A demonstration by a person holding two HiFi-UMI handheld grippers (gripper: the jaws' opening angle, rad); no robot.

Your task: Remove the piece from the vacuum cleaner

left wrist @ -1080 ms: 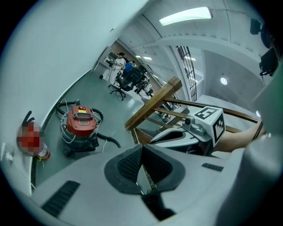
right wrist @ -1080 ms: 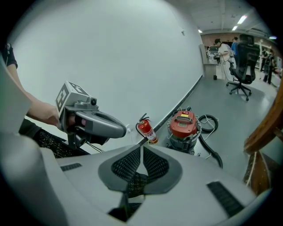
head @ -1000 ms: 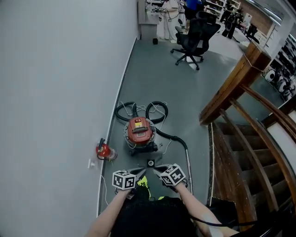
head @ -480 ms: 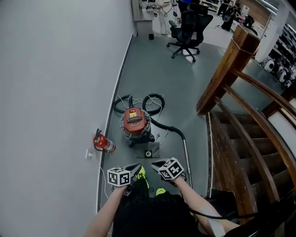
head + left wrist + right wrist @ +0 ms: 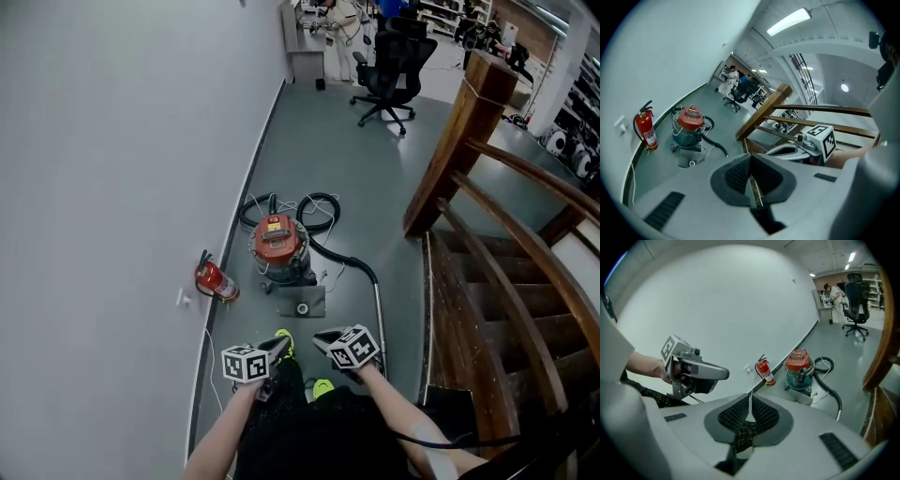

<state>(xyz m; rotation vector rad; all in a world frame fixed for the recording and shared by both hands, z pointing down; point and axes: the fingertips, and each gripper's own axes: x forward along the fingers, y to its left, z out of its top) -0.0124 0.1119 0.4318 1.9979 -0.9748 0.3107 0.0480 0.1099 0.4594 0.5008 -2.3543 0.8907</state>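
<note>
The vacuum cleaner (image 5: pixel 279 248) has a red lid and a grey drum and stands on the floor by the wall. Its black hose (image 5: pixel 317 208) coils behind it and runs to a metal wand (image 5: pixel 379 319) lying on the right. A flat grey piece (image 5: pixel 302 303) with a round port lies just in front of the drum. My left gripper (image 5: pixel 279 347) and right gripper (image 5: pixel 324 339) hang side by side well short of the vacuum, both shut and empty. The left gripper view shows the vacuum (image 5: pixel 689 125) at the left; the right gripper view shows it (image 5: pixel 800 367) at the right.
A red fire extinguisher (image 5: pixel 214 279) stands against the white wall left of the vacuum. A wooden stair rail (image 5: pixel 469 131) and steps (image 5: pixel 478 319) fill the right side. An office chair (image 5: pixel 389 66) and a person stand far down the corridor.
The head view has shifted, and the vacuum sits slightly higher and smaller in it. Both grippers have kept side by side, shut and empty.
</note>
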